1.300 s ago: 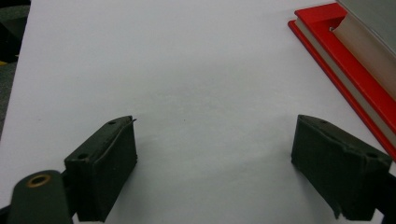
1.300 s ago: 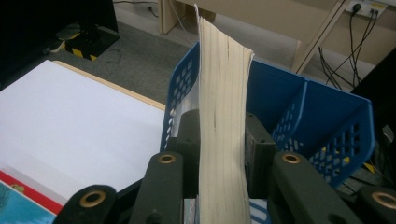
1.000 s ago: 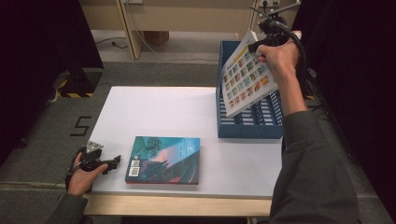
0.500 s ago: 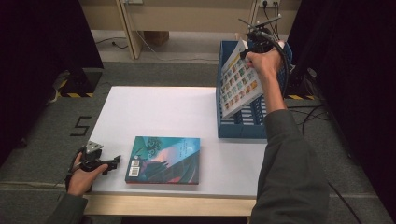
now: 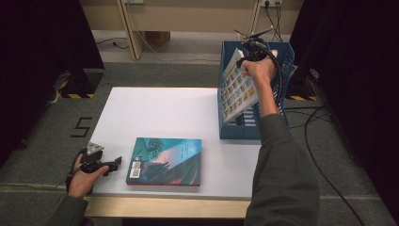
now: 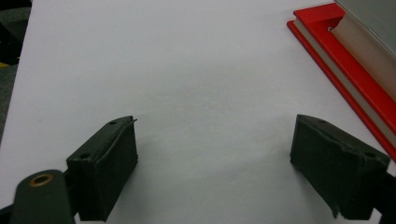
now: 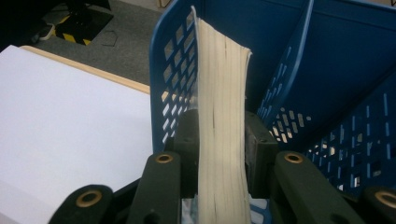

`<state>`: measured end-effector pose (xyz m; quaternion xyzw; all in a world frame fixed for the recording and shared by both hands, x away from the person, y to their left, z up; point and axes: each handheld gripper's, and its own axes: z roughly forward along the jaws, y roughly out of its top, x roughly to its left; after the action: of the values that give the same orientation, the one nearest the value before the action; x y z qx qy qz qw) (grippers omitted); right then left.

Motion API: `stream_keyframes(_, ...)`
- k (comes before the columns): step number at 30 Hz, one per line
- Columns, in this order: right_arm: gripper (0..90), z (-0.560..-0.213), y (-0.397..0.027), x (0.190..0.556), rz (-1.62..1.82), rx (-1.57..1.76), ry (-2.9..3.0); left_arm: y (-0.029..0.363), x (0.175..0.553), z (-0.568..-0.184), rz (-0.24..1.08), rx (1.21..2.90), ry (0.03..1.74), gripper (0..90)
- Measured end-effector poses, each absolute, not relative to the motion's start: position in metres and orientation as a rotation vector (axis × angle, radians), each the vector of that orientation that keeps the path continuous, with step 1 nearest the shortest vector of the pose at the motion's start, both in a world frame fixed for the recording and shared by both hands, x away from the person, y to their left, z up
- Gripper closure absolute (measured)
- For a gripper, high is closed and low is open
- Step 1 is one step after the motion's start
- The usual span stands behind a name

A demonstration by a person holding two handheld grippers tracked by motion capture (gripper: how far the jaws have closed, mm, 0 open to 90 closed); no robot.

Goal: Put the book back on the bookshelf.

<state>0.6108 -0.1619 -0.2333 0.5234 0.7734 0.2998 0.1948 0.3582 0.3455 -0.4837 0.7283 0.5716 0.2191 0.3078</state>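
Note:
A thick book with a cover of small coloured pictures (image 5: 237, 92) stands tilted in the left compartment of the blue slotted crate (image 5: 282, 56). My right gripper (image 5: 247, 59) grips its upper end from above. In the right gripper view the page block (image 7: 222, 84) sits between the pads, which touch both sides; the jaws have just been opening slightly. A teal book (image 5: 164, 160) lies flat near the table's front edge. My left gripper (image 5: 115, 162) rests open on the table just left of it, and its red-edged corner (image 6: 345, 79) shows beyond the right jaw.
The white table (image 5: 155, 113) spreads bare behind the teal book. The crate (image 7: 327, 70) has a divider and a second compartment to the right. Cables trail on the floor at the right, and dark curtains flank both sides.
My right hand has come down and leftward with the picture-covered book, which now sits lower inside the crate. The left gripper and the teal book have not moved.

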Motion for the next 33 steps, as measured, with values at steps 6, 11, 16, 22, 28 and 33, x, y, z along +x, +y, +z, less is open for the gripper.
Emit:
stream_keyframes(6, 65.7, -0.234, -0.166, 0.608, 0.869, 1.471, 2.148, 0.345, 0.358, -0.484, 0.583, 1.928, 1.512, 13.7)
stream_keyframes(11, 63.0, -0.233, -0.169, 0.603, 0.880, 1.481, 2.147, 0.345, 0.358, -0.484, 0.584, 1.927, 1.513, 13.7)
stream_keyframes(16, 64.2, -0.233, -0.173, 0.603, 0.892, 1.475, 2.147, 0.345, 0.358, -0.484, 0.583, 1.926, 1.513, 13.7)
stream_keyframes(22, 70.9, -0.232, -0.164, 0.609, 0.827, 1.456, 2.130, 0.345, 0.358, -0.484, 0.584, 1.927, 1.514, 13.8)
stream_keyframes(28, 66.5, -0.233, -0.151, 0.626, 0.819, 1.495, 2.114, 0.345, 0.358, -0.484, 0.583, 1.926, 1.513, 13.9)
stream_keyframes(33, 57.6, -0.232, -0.149, 0.628, 0.819, 1.511, 2.126, 0.345, 0.357, -0.484, 0.584, 1.926, 1.512, 14.3)
